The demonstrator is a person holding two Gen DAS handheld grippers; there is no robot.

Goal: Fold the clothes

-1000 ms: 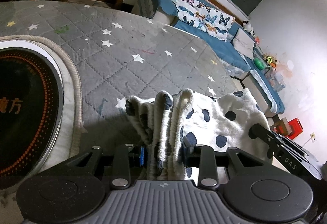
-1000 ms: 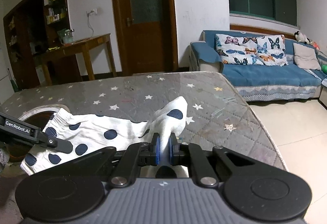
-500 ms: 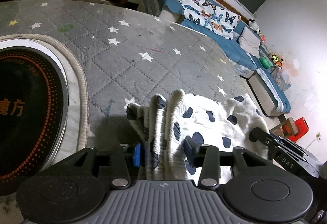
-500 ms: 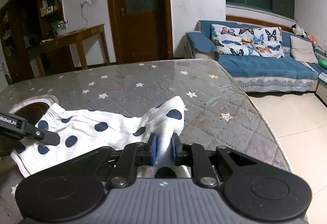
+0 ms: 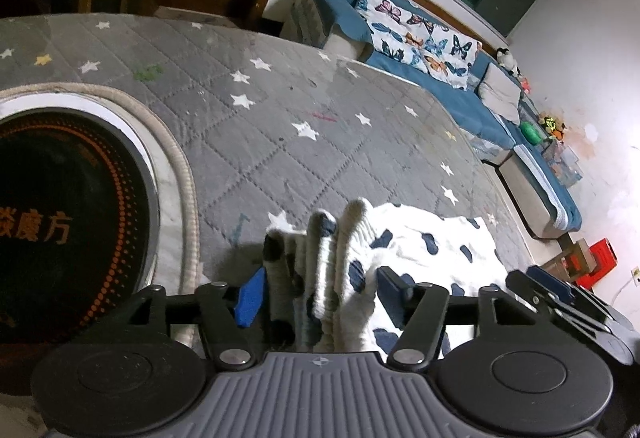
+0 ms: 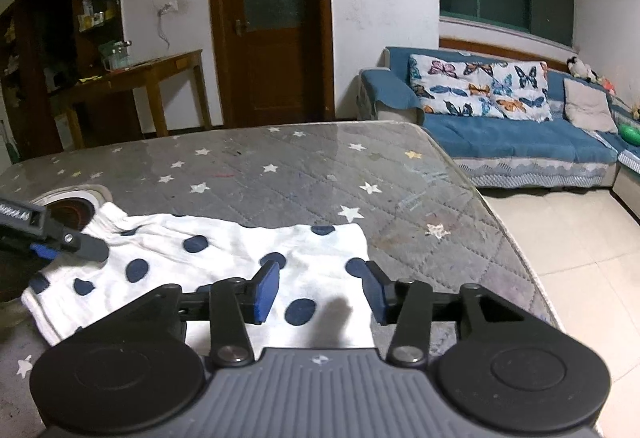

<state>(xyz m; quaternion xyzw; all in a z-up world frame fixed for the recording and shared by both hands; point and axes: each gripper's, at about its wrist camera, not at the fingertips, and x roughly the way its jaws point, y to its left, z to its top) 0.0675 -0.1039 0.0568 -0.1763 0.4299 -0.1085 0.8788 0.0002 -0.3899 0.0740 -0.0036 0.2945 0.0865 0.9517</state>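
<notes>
While the left wrist view looks almost straight down our left gripper (image 5: 316, 288), it shows what the right view cannot: the gathered, ribbed waistband of the garment (image 5: 420, 250) bunched up in ridges between the blue pads (image 5: 250, 296), and close beside it a round black cooktop (image 5: 60, 222) with orange characters, set into the grey star-patterned table cover (image 5: 280, 142). The jaws on this side stand wide apart, and the bunched cloth rises between them without being pinched; the left pad seems just to touch the folds, though we cannot tell for sure. At the right edge of this view we catch the tip of the other tool, low over the far end of the cloth.

From the right wrist view we see the whole piece instead: a white garment (image 6: 224, 258) with dark blue dots, spread fairly flat across the near part of the table, its waistband end lying by the cooktop rim (image 6: 76, 200) and its other end near the table's right edge. Our right gripper (image 6: 322, 288) hovers low over that end, jaws well apart, nothing between them. Our left gripper (image 6: 68, 240) enters from the left, angled down at the waistband.

Only this view shows the wooden door (image 6: 272, 22) and side table (image 6: 144, 78); both show the blue sofa (image 6: 520, 134) with its butterfly cushion.
</notes>
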